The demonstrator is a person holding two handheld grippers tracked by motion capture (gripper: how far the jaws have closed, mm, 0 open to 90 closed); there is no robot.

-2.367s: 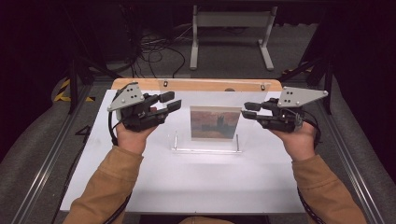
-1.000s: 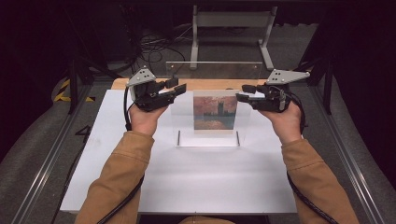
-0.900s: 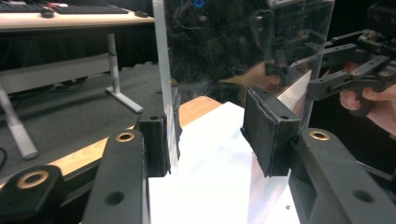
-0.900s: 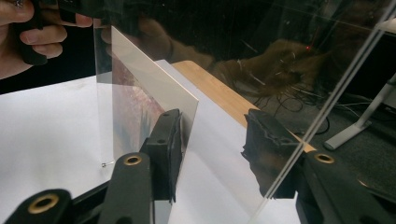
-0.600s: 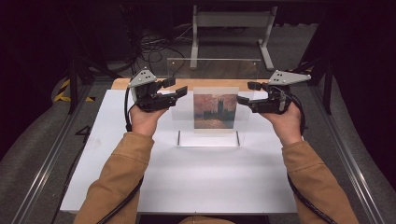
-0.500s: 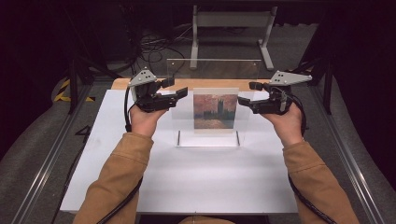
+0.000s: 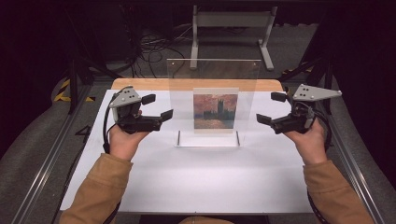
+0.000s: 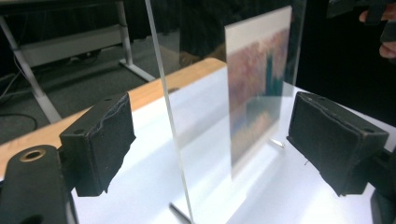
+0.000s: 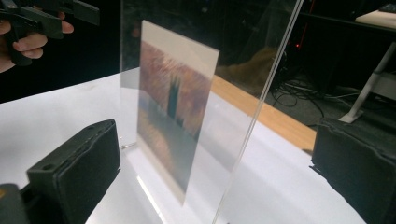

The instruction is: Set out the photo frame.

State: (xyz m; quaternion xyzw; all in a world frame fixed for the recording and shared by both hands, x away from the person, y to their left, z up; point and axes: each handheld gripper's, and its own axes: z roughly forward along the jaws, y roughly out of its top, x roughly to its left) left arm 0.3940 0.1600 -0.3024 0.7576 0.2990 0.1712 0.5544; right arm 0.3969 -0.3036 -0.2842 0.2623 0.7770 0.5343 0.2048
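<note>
Upright near the middle of the white counter (image 7: 187,186), a clear acrylic picture stand (image 7: 213,74) is seen, with a printed picture (image 7: 215,110) of a reddish sky and dark towers held in its lower half. Its base rests on the counter, just in front of the wooden strip (image 7: 154,84) along the far edge.

The left gripper (image 7: 158,107) is held at the left side of the stand and the right gripper (image 7: 268,108) at its right side, both a little apart from the clear sheet in the high view. The jaws of each have just been opening and are now spread wide. In the left gripper view the sheet's near edge is seen standing between the two black pads (image 8: 100,140), touched by neither. In the right gripper view the other edge is likewise seen between the pads (image 9: 77,158), with clear gaps on both sides. Nothing is gripped by either gripper.
</note>
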